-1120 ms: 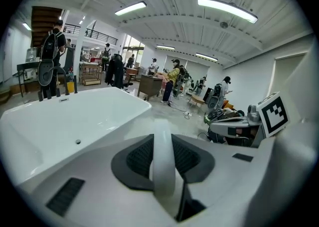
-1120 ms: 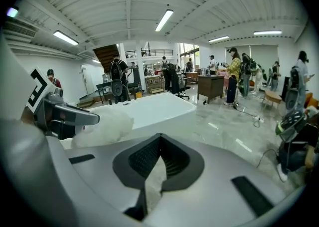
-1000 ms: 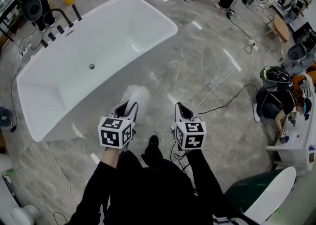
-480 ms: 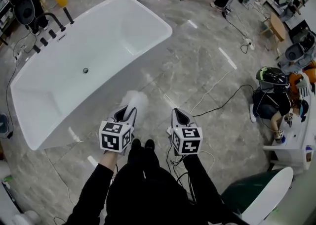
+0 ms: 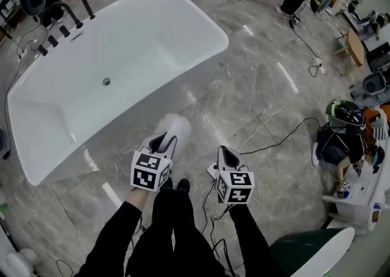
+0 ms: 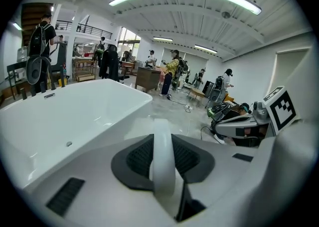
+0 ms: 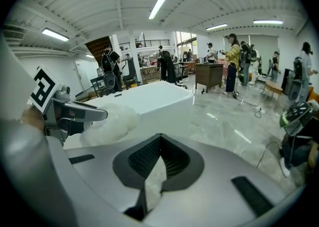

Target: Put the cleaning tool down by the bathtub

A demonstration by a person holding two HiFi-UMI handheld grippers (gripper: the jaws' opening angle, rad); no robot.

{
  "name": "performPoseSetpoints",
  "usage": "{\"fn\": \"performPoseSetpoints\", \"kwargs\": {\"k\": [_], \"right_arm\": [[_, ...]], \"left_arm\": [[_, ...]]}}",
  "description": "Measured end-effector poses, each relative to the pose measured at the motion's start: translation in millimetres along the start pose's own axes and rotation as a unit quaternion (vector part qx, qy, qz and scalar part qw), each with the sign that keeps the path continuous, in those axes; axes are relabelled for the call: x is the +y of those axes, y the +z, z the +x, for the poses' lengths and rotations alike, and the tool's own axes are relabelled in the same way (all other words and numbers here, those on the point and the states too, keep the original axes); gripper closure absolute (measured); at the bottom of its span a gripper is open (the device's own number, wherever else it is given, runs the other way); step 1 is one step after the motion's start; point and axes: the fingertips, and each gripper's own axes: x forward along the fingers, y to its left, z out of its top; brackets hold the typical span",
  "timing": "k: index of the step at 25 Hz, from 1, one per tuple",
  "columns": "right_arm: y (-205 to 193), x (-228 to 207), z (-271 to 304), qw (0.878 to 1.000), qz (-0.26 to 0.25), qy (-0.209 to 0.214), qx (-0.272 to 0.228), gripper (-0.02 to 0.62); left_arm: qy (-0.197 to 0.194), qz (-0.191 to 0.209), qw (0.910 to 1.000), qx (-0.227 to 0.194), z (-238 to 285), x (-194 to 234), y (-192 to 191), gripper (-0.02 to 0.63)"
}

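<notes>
Beside the bathtub [image 5: 140, 44], just off its long outer wall, the cleaning tool [image 5: 173, 127] is held clear of the floor [image 5: 256, 99]. Its fluffy white head is carried on a white handle [image 6: 162, 157], which is clamped in the left claw [image 5: 163, 143]. The right claw [image 5: 227, 151] is carried on the side of the tool away from the bathtub. Its jaws are drawn narrow on a white scrap [image 7: 153, 181], and what the scrap is cannot be told.

The step in hand is judged to be the carry to the drop spot; the putting down is not yet begun. Next, the left claw would need to be lowered until the head rests on the floor close to the bathtub wall, and only then opened.

The handle across the left jaws is shown by the left gripper view alone. The fluffy head is seen plainly from the side in the right gripper view. The tool's nearness to the bathtub is shown best by the head view.
</notes>
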Motion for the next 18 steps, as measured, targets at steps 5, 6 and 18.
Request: {"fn": "performPoseSetpoints", "kwargs": {"k": [5, 6, 18], "right_arm": [[-7.8, -3.4, 44.8, 1.000, -0.013, 0.002, 0.001, 0.595], [-10.0, -4.7, 54.0, 1.000, -0.013, 0.002, 0.001, 0.595], [-68.8, -16.3, 160.6, 1.000, -0.011, 0.020, 0.016, 0.595]], "left_arm": [[-0.011, -0.004, 0.9999, -0.007, 37.6, 19.5, -15.4, 0.505], [-0.014, -0.004, 0.9998, -0.010, 45.2, 22.8, -18.1, 0.506], [-0.002, 0.006, 1.0000, 0.002, 135.4, 67.2, -85.6, 0.505]]}}
